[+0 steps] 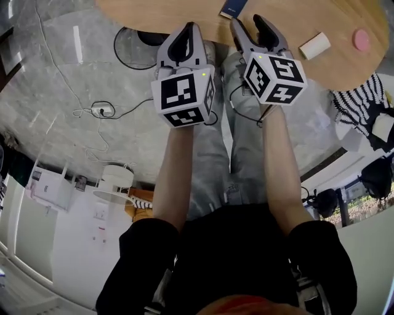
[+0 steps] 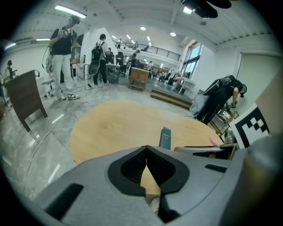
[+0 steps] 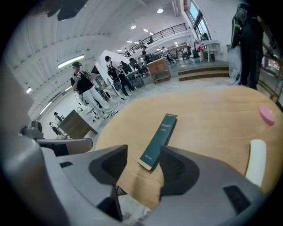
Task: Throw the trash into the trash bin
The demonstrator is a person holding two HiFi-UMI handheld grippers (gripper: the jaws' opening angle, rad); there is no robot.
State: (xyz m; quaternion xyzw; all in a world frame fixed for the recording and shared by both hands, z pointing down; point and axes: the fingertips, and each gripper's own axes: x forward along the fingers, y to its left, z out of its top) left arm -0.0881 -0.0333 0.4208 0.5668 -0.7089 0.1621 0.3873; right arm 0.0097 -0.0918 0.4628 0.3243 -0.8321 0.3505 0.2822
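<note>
Evidently nothing is binned yet: the dark green box [image 3: 160,139], the white roll [image 1: 314,45] and the pink disc [image 1: 361,40] to its right all lie on the tabletop [image 1: 154,15]. The left gripper [image 2: 146,148] is closed and empty; the right gripper [image 1: 247,21] stands open, holding nothing. No trash bin shows.

Round wooden table [image 3: 212,123] on grey stone floor [image 1: 61,92]. Lying flat on top: long dark-green box [image 3: 158,140] near the rim, white roll [image 3: 255,161], small pink disc [image 3: 266,114], all well apart.

Dark box [image 1: 233,7] cut off at the head view's top edge — its print unreadably small.
</note>
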